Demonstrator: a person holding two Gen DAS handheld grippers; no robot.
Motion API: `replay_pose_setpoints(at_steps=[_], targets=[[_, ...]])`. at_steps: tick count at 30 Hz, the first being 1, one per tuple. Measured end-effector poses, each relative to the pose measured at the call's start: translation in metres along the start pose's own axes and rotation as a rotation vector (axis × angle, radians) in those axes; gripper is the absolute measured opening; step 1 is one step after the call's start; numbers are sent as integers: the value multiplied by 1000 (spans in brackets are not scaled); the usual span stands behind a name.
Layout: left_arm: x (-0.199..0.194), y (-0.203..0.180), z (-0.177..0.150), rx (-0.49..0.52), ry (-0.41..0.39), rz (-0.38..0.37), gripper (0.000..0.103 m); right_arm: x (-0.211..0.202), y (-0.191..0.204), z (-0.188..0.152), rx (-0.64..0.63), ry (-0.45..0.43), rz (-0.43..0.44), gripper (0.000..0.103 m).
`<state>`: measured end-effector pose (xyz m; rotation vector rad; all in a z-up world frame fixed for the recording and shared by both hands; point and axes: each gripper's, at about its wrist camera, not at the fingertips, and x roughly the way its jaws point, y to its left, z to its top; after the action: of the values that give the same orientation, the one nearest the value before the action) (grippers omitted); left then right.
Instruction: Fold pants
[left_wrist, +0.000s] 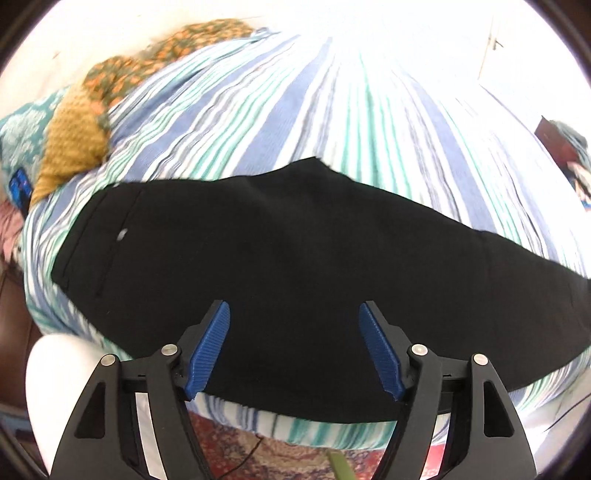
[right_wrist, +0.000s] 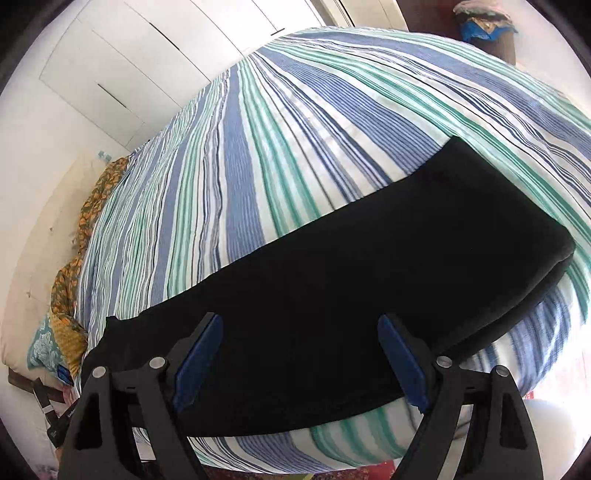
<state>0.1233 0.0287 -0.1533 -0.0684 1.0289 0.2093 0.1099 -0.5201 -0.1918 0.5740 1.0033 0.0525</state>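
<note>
Striped bedspread (right_wrist: 258, 155), white wardrobe doors (right_wrist: 122, 62), patterned rug (left_wrist: 280, 454).

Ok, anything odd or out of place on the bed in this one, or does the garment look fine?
Nothing stands out. The black pants lie flat along the near edge of the striped bedspread, already folded lengthwise. Both the left gripper and the right gripper hover open above them, gripping nothing.
</note>
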Motion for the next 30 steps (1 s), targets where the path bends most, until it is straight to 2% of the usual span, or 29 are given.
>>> replay_pose_setpoints(at_steps=[2, 3, 6, 8, 12, 15, 21, 24, 26, 27, 28, 30], targets=[[3, -10, 3, 33, 10, 12, 75, -8, -30, 10, 85, 17, 8, 80], [3, -12, 3, 37, 8, 8, 75, -20, -47, 14, 146, -12, 34, 80], [4, -17, 1, 38, 16, -12, 75, -65, -86, 23, 265, -150, 12, 80], [5, -22, -3, 51, 28, -7, 75, -86, -105, 23, 336, -196, 63, 80], [1, -24, -7, 51, 32, -5, 75, -85, -114, 9, 463, -140, 229, 80], [-2, -23, -7, 46, 23, -11, 75, -67, -118, -1, 523, -91, 219, 80], [-5, -10, -10, 20, 16, 4, 75, -46, -141, 14, 532, -123, 44, 80], [-1, -1, -14, -12, 35, 6, 75, -38, -151, 19, 557, -116, 127, 80], [3, 3, -16, -27, 51, 5, 75, -37, -153, 21, 553, -127, 255, 79], [5, 4, -17, -31, 59, 4, 75, -36, -153, 23, 545, -120, 288, 77], [6, 4, -18, -32, 64, 3, 75, -33, -154, 25, 535, -97, 289, 77], [7, 2, -18, -30, 66, 1, 75, -23, -152, 29, 504, -10, 198, 76]])
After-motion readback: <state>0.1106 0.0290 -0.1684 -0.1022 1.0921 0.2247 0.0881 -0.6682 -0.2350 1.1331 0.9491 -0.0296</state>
